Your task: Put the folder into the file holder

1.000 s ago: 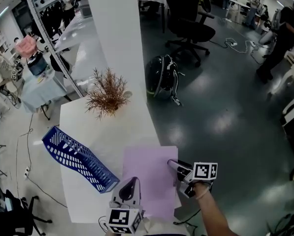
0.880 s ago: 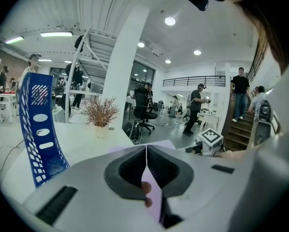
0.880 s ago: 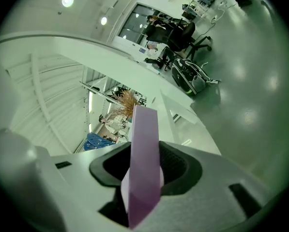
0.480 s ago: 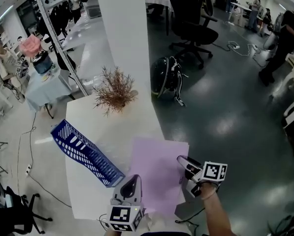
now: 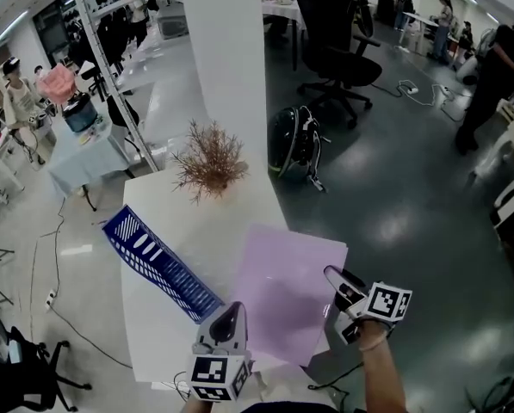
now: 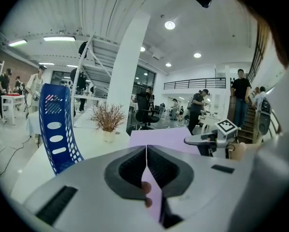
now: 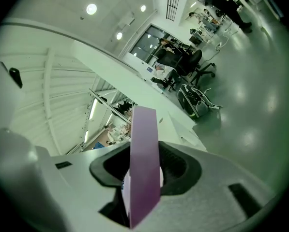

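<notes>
A lilac folder (image 5: pixel 284 292) hangs tilted above the white table (image 5: pixel 175 222), held at two edges. My left gripper (image 5: pixel 229 318) is shut on its near edge; the thin sheet (image 6: pixel 163 138) runs out from between the closed jaws of the left gripper (image 6: pixel 145 164). My right gripper (image 5: pixel 336 283) is shut on the folder's right edge, and in its own view the folder (image 7: pixel 143 144) stands edge-on between the jaws of the right gripper (image 7: pixel 144 174). The blue mesh file holder (image 5: pixel 157 265) lies on its side on the table, left of the folder, and rises blue (image 6: pixel 57 129) at the left.
A dried plant in a pot (image 5: pixel 209 158) stands at the table's far end against a white pillar (image 5: pixel 231 67). A dark backpack (image 5: pixel 295 140) and an office chair (image 5: pixel 338 50) are on the floor to the right. People stand far off.
Both grippers have lifted the folder off the table, the right one more, so the sheet now tilts with its right side raised.
</notes>
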Demonstrator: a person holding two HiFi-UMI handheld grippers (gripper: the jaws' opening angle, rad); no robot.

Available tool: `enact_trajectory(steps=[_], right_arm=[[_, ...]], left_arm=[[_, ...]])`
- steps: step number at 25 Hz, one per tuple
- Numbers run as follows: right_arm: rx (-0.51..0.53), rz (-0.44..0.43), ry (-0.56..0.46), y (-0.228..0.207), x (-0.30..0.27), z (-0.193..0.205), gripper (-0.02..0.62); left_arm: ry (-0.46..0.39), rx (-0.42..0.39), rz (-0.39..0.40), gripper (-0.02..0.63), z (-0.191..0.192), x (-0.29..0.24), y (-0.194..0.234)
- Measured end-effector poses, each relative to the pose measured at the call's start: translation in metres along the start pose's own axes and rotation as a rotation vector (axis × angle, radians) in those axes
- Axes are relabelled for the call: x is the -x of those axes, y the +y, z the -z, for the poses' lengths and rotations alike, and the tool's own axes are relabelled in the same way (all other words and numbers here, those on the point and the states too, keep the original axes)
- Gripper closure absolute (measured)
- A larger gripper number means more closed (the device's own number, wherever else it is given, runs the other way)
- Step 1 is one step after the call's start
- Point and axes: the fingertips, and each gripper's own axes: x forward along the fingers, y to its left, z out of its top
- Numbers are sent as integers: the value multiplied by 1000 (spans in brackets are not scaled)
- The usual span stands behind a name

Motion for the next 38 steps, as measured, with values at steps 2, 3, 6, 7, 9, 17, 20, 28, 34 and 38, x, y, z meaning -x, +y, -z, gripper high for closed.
enact_trajectory(steps=[2, 3, 6, 7, 9, 17, 20, 28, 34, 38], right_arm=[[-1, 6, -20, 7, 5, -2, 428], [-13, 5, -32, 11, 7, -3, 428], [23, 23, -63, 20, 14, -9, 428], [39, 32, -74, 23, 17, -12, 428], [62, 46, -98, 28, 23, -16, 428], [96, 76, -188, 59, 43, -29, 428], [117, 88, -215, 68, 47, -33, 428], [171, 102, -282, 102, 57, -38, 428], [196, 79, -331, 128, 62, -44, 428], [241, 104, -355, 142, 69, -48, 430]], left_arm=[[-5, 1, 0, 600, -3, 5, 3], [-7, 1, 1, 600, -4, 7, 4], [-11, 0, 4, 600, -6, 12, 8], [-12, -2, 6, 601, -6, 13, 9], [-15, -2, 7, 600, -7, 17, 12], [-32, -6, 12, 600, -17, 35, 26], [-41, -9, 13, 601, -21, 40, 32], [-62, -9, 21, 601, -25, 56, 51], [-73, -8, 18, 601, -29, 68, 64], [-79, -1, 20, 601, -30, 73, 73]])
